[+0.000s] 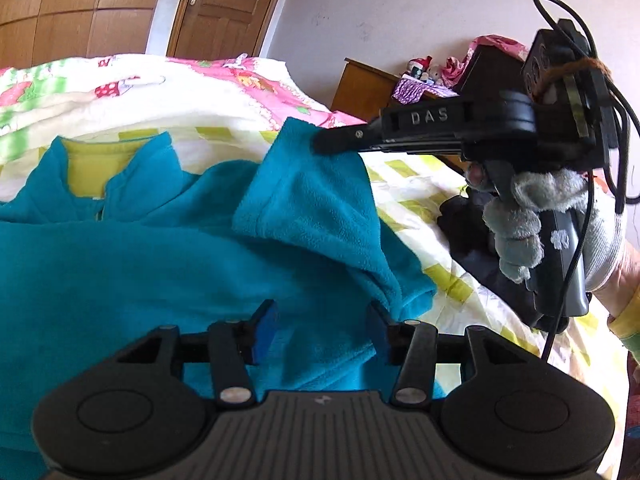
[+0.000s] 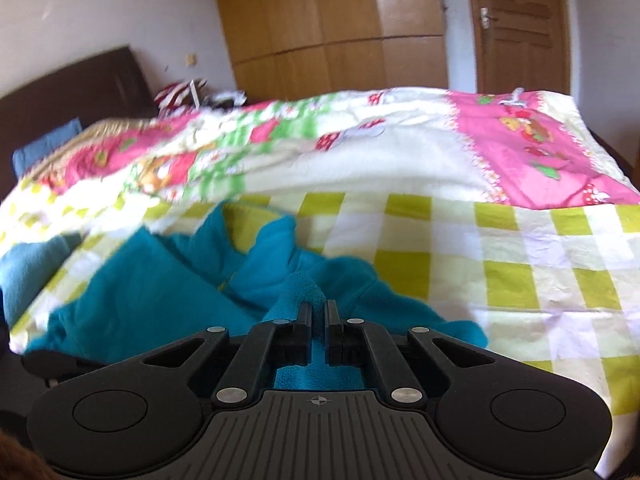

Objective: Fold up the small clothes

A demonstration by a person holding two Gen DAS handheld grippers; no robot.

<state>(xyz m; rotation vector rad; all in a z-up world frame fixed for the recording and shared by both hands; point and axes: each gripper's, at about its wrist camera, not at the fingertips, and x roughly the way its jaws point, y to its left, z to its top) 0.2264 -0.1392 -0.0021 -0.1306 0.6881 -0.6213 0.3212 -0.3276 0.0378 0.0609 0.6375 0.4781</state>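
A teal fleece top lies spread on the bed, collar toward the far side. My left gripper hovers low over its body, and its blue pads stand apart without pressing the fleece beneath them. The right gripper, held by a gloved hand, is shut on the cuff of the right sleeve and holds it up over the top's body. In the right wrist view, the right gripper has its fingers nearly together with a bunch of teal fleece pinched between them.
The bed has a yellow-green check sheet and a pink, white and green quilt heaped behind the top. Dark clothes lie at the right. A wooden nightstand with clutter stands beyond. The wardrobe and door are at the back.
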